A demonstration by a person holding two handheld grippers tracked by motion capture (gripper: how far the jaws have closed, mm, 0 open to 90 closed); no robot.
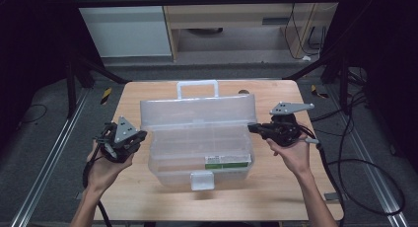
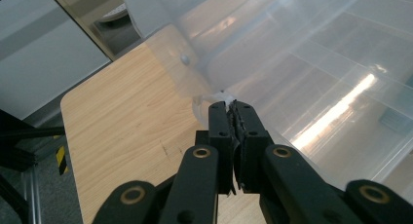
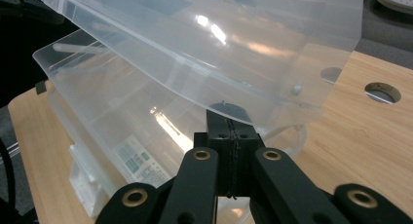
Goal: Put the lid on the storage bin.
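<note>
Clear box (image 1: 197, 138) sits mid-frame in the high view, on the table (image 1: 276, 197), lid (image 1: 197, 111) raised and leaning back toward the top of the frame, white handle (image 1: 197, 87) above it. A green-labelled pack (image 1: 227, 161) lies inside, lower right of the tub.

Your left gripper (image 1: 129, 138) is at the box's left end, jaws closed tight; in the left gripper view its tips (image 2: 233, 109) meet right at the lid's corner by the hinge pin (image 2: 184, 59), and whether any plastic is pinched there cannot be told. Your right gripper (image 1: 256, 128) is at the right end, jaws closed together with nothing visibly between them, tips (image 3: 228, 118) just under the lid edge.

Risks, as judged:
- Uneven push from the two ends would likely twist the lid and strain the hinge.
- Closed tips on slick plastic could slip; the lid may then drop.
- A push low on the tub could slide the box toward the table's far edge.
</note>
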